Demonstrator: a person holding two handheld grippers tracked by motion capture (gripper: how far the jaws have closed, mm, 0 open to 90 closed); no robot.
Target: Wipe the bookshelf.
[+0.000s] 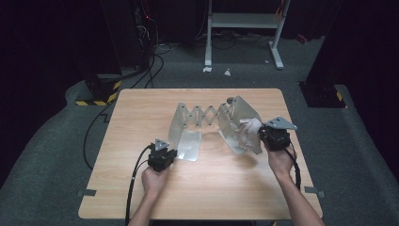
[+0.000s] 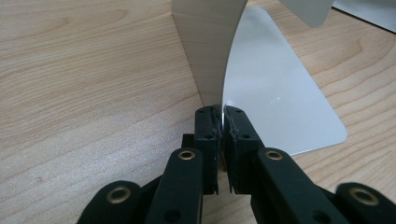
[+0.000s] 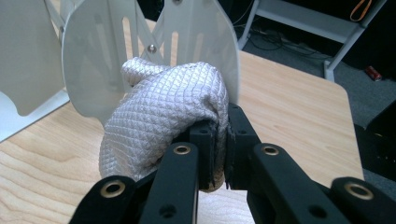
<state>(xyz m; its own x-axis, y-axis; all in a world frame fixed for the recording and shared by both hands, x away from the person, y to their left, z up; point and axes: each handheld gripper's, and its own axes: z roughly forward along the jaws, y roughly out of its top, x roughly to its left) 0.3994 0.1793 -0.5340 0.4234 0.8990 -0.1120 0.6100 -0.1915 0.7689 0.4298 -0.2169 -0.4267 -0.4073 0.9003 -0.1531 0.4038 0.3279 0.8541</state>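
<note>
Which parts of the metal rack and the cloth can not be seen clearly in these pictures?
- Right gripper view: the cloth covers the lower end plate of the rack.
- Left gripper view: the top of the plate is cut by the upper edge.
- High view: the scissor links are too small to count.

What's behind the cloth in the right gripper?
The bookend's right metal plate stands behind the cloth; slots and a rivet show above it. Its lower part is covered.

From above the near edge we look forward and down on the light wooden table and dark floor beyond. Each gripper view sits close behind its black jaws; all share the silver metal expanding bookend rack.
</note>
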